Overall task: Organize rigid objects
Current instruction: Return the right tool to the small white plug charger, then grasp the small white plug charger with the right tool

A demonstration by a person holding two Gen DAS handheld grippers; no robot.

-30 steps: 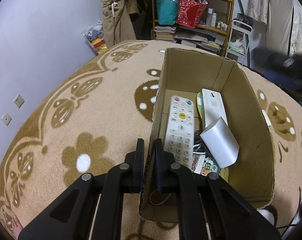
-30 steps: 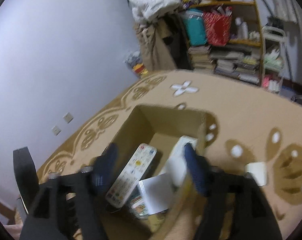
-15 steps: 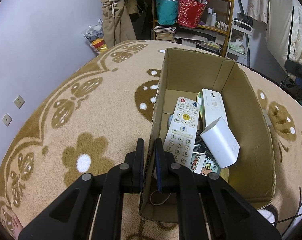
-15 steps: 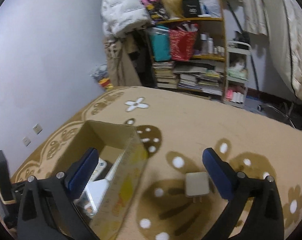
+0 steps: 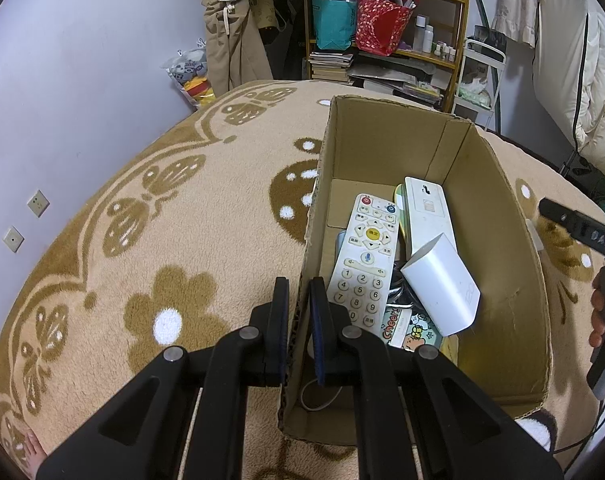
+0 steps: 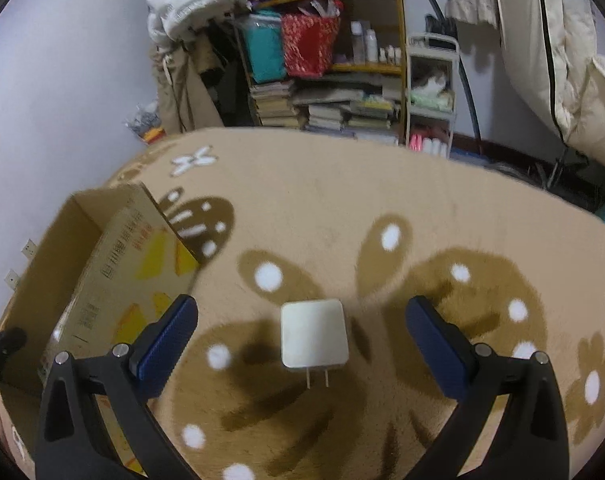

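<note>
Beige carpet (image 6: 342, 200) with brown flower pattern, cluttered shelf (image 6: 342, 40) behind. My left gripper (image 5: 298, 300): jaws narrow, pinching left wall of cardboard box (image 5: 498, 240). Inside box: white remote (image 5: 362, 264), second white remote (image 5: 426, 212), white boxy item (image 5: 442, 284). My right gripper (image 6: 302, 332): jaws wide, nothing gripped. White charger (image 6: 313, 334) lies on carpet between them, 2 prongs toward me, touching neither pad.

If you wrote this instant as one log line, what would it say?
left gripper: shut on cardboard box wall | right gripper: open, fingers either side of white charger, not touching | charger: on carpet, outside box
</note>
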